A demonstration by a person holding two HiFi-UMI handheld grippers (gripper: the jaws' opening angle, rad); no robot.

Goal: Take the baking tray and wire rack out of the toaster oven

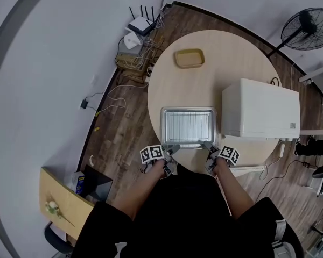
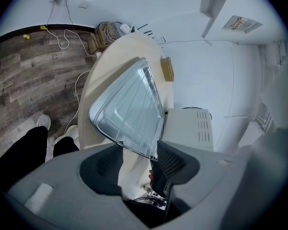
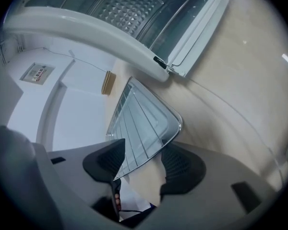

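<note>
A silver baking tray (image 1: 163,128) lies on the round wooden table (image 1: 196,90), with the wire rack (image 1: 188,127) resting in it. The white toaster oven (image 1: 261,110) stands right of the tray, its door (image 3: 197,28) swung open. My left gripper (image 1: 172,150) is at the tray's near left corner and my right gripper (image 1: 208,147) at its near right corner. In the left gripper view the tray (image 2: 127,111) has its rim in the gap of the left gripper (image 2: 139,159), pads apart from it. In the right gripper view the tray (image 3: 144,121) reaches between the right gripper (image 3: 141,162) pads, untouched.
A yellow dish (image 1: 189,58) sits at the table's far side. On the wooden floor are a router (image 1: 141,24) with cables at the far left and a standing fan (image 1: 307,28) at the far right. A small side table (image 1: 62,200) stands at lower left.
</note>
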